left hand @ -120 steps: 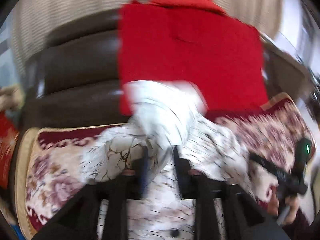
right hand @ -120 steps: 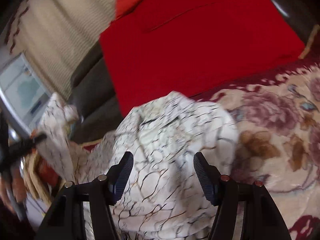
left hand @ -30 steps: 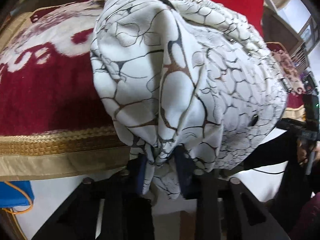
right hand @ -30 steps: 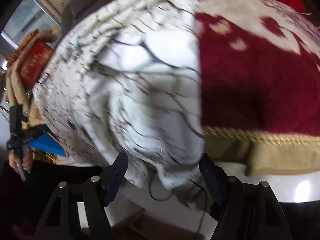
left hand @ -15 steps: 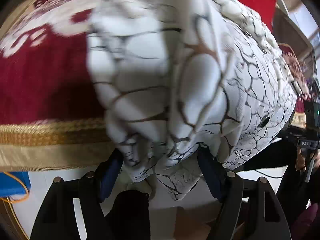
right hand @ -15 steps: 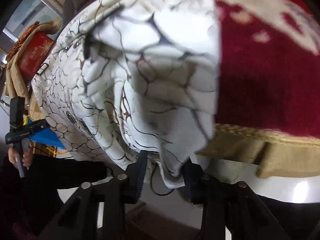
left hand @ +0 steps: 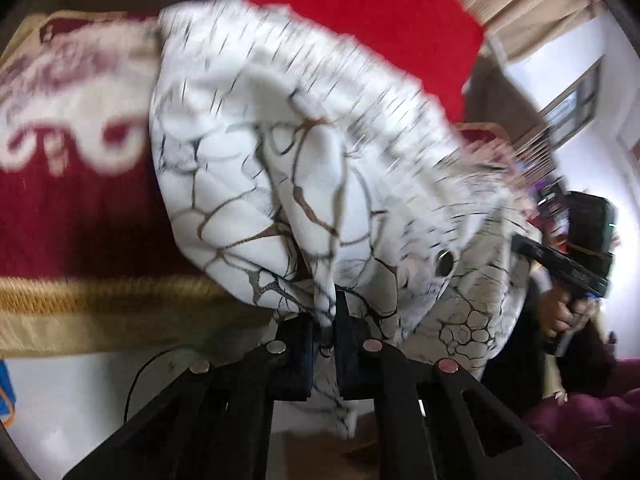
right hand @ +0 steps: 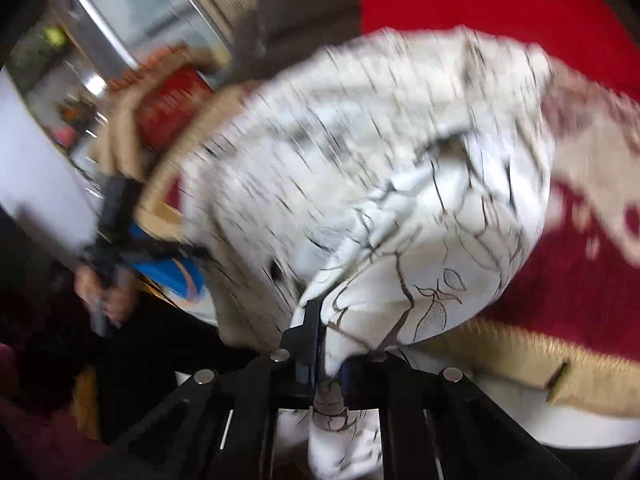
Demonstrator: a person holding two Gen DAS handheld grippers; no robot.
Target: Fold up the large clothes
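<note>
Folding looks barely begun to me: each hand-held gripper, left (left hand: 325, 330) and right (right hand: 326, 354), has just closed, pinching the white crackle-patterned garment's (left hand: 280, 184) hem, folds still ahead.

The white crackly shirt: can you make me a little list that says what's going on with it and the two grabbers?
garment: white shirt with dark crackle lines, bunched and blurred
lies on: dark red and gold blanket, hanging over its fringed edge
left gripper: jaws have just closed, pinching a fold of the cloth
right gripper: jaws have just closed, pinching another fold
behind: bright red cloth
button: one dark button shows on the shirt
</note>
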